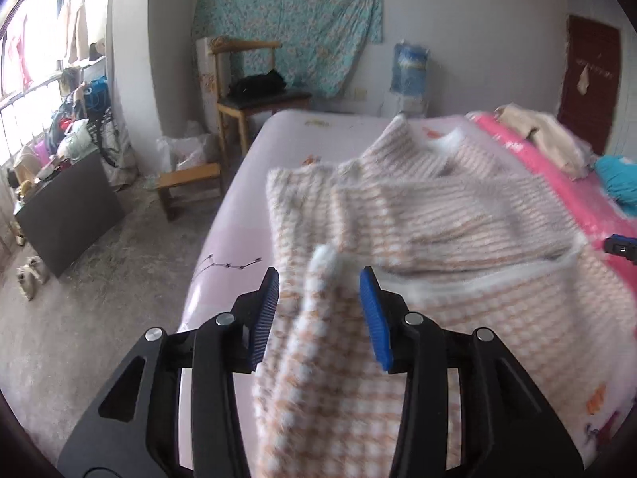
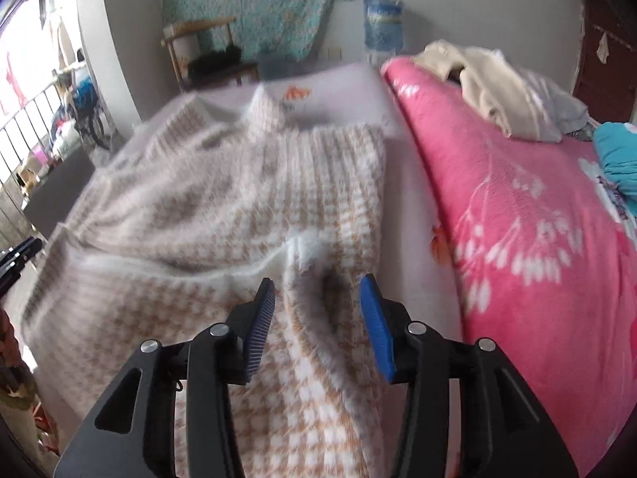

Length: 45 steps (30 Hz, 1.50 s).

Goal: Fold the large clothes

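A fluffy orange-and-white checked sweater (image 1: 458, 215) lies spread on the bed's pale sheet (image 1: 239, 207), its sleeves folded across the body. My left gripper (image 1: 318, 279) is open over the sweater's near left edge. A raised, white-tipped fold of the knit stands between its blue pads, which do not press on it. In the right wrist view the same sweater (image 2: 223, 199) fills the middle. My right gripper (image 2: 317, 283) is open too, with a bunched ridge of the near right edge between its jaws and a gap on each side.
A pink flowered blanket (image 2: 517, 199) covers the bed's right half, with a beige clothes pile (image 2: 497, 87) and a teal cloth (image 2: 617, 151) on it. Left of the bed are a wooden chair (image 1: 247, 99), a low stool (image 1: 191, 183) and a dark board (image 1: 67, 215).
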Motion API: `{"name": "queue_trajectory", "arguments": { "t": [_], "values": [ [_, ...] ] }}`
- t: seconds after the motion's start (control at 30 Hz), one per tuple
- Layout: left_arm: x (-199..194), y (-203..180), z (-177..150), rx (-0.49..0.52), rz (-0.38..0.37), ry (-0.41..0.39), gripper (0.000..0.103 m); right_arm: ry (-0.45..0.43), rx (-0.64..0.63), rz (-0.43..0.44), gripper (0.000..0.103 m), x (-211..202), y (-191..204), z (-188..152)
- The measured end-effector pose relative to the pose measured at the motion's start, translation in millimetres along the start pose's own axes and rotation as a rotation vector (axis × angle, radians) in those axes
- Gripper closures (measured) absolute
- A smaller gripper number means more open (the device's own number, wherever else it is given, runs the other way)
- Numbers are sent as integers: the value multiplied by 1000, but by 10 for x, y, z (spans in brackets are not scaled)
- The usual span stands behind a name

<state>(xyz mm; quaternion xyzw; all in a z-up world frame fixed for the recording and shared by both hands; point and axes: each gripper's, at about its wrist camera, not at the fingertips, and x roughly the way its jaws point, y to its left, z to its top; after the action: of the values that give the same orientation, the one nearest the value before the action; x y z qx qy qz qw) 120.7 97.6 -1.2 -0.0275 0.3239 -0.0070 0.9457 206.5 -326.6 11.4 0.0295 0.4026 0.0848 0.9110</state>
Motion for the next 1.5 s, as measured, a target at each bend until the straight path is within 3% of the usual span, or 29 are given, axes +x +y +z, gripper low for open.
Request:
{"name": "queue_trajectory", "arguments": {
  "t": [0.1, 0.23, 0.3, 0.37, 0.43, 0.5, 0.67, 0.77, 0.93, 1.03, 1.17, 1.23, 1.3, 1.4, 1.5],
  "values": [
    [-258, -281, -64, 21, -203, -6, 63, -15, -45, 108, 59, -208, 238, -101],
    [-320, -807, -341, 105, -423, 87, 63, 62, -198, 239, 64, -150, 779, -407],
    [-231, -1019, -514, 158, -413, 135, 63, 120, -258, 239, 72, 11, 954, -554],
    [-67, -1124, -674, 192, -356, 175, 63, 187, -282, 198, 74, 263, 1007, -684],
    [71, -1119, -800, 200, -318, 181, 62, 186, -221, 236, 74, 357, 920, -728],
    [54, -1084, -761, 175, -333, 185, 62, 218, -180, 252, 75, 345, 862, -653],
    [-168, -1050, -657, 177, -411, 121, 64, 125, -208, 277, 78, -5, 1012, -579],
    [-26, -1128, -579, 194, -405, 105, 64, 52, -240, 236, 78, 19, 1159, -482],
    [420, -1199, -470, 223, -298, 132, 62, 88, -225, 232, 81, 520, 1180, -402],
    [404, -1141, -405, 192, -327, 150, 63, 126, -215, 231, 81, 516, 1205, -329],
    [377, -1059, -258, 168, -328, 97, 65, 75, -223, 191, 82, 439, 1238, -211],
    [587, -1028, -240, 155, -262, 153, 65, 111, -197, 150, 82, 666, 1199, -184],
    [712, -975, -264, 117, -277, 174, 64, 113, -146, 183, 82, 822, 1116, -210],
    [656, -929, -249, 113, -290, 175, 66, 145, -100, 206, 83, 790, 1045, -155],
    [442, -739, -250, 91, -275, 135, 66, 100, -118, 154, 82, 538, 999, -190]
  ]
}}
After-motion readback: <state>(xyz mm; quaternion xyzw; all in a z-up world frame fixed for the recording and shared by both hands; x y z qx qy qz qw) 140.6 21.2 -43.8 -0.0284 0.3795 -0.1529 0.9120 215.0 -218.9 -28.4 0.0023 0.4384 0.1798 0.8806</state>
